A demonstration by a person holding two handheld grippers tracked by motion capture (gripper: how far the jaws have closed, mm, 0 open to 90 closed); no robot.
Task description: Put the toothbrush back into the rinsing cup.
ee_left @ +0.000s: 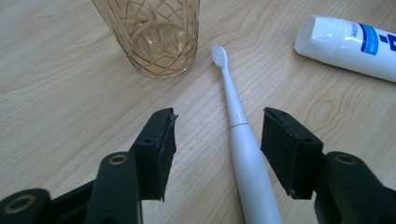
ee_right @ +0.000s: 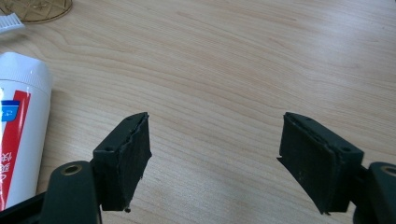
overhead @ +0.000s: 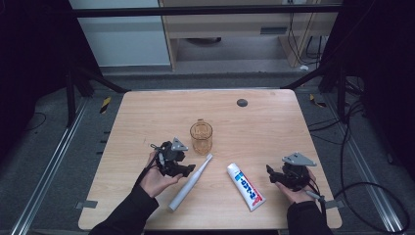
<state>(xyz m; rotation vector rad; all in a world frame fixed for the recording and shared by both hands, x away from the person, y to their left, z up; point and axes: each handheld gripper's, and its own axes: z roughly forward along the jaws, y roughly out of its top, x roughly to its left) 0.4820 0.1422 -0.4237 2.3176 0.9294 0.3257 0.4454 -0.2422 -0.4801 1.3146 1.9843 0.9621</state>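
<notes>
Toothbrush (ee_left: 243, 140) between spread left fingers (ee_left: 159, 149), unpinched; amber glass (ee_left: 154, 37) beyond, toothpaste tube (ee_left: 350, 44) beside; right fingers (ee_right: 130, 154) spread, empty.

I see a light wooden table (overhead: 147, 112) with a dark round spot (overhead: 242, 102) toward its far right. An amber patterned glass (overhead: 201, 136) stands near the middle. Just nearer lies a white electric toothbrush (overhead: 191, 182), its head pointing toward the glass. To its right lies a white toothpaste tube (overhead: 245, 186), slanted, apart from the brush.
</notes>
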